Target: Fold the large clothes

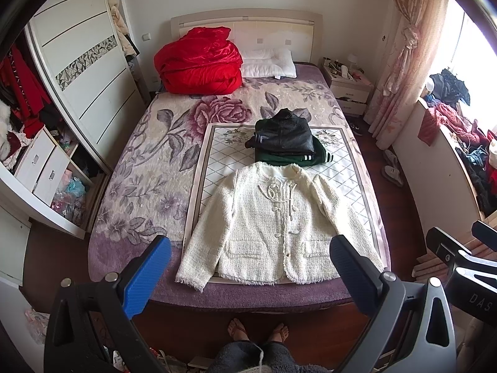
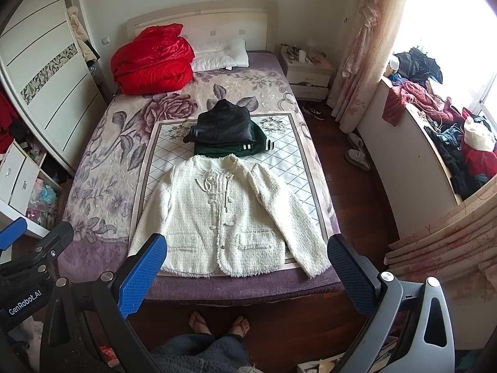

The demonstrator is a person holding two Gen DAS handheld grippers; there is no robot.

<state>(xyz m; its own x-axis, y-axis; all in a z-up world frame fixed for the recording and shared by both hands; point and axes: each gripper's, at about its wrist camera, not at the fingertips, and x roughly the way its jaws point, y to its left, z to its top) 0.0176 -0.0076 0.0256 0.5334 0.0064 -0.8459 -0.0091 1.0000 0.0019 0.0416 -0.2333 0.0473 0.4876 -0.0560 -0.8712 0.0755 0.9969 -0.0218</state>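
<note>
left gripper (image 1: 250,267) jaws spread wide, empty | right gripper (image 2: 247,264) same, both held above the bed's (image 1: 130,143) foot edge | cream jacket (image 1: 279,220) lay flat, front up, sleeves out, near that edge | folded stack (image 1: 287,140) just beyond its collar | judged soft, thick, light, grippy: pinch at shoulder seam and hem corners

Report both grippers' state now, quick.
Left gripper: open, holding nothing, above the bed's foot, clear of the white jacket.
Right gripper: open, holding nothing, also clear of the jacket.
</note>
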